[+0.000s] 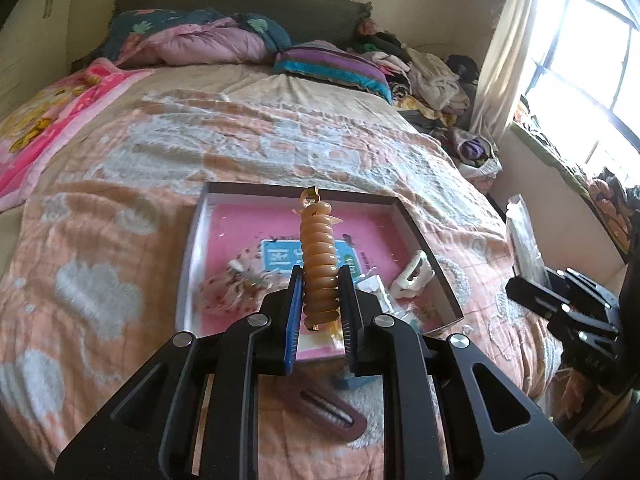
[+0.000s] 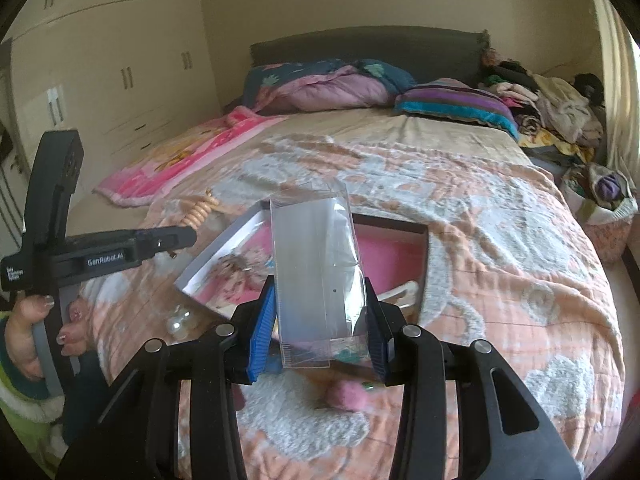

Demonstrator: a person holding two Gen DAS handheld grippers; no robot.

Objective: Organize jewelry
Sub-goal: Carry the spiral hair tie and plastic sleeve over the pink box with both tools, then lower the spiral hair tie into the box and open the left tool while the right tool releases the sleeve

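Above the tray (image 1: 424, 236), left hand-held gripper (image 1: 320, 280) clamping coiled bracelet (image 1: 318, 256) (upright), right hand-held gripper (image 2: 320, 312) gripping clear box (image 2: 316, 264).

A tan spiral-coiled bracelet (image 1: 319, 258) with a gold clasp stands upright, pinched between two pads above a shallow pink-lined box (image 1: 394, 216) on the bed. A clear plastic box (image 2: 320, 276) is clamped upright over the same pink-lined box.

Bedspread (image 1: 100, 200) left of tray (image 1: 424, 236) open; tray crowded; brown clip (image 1: 332, 412), pearls (image 2: 180, 322) litter near side.
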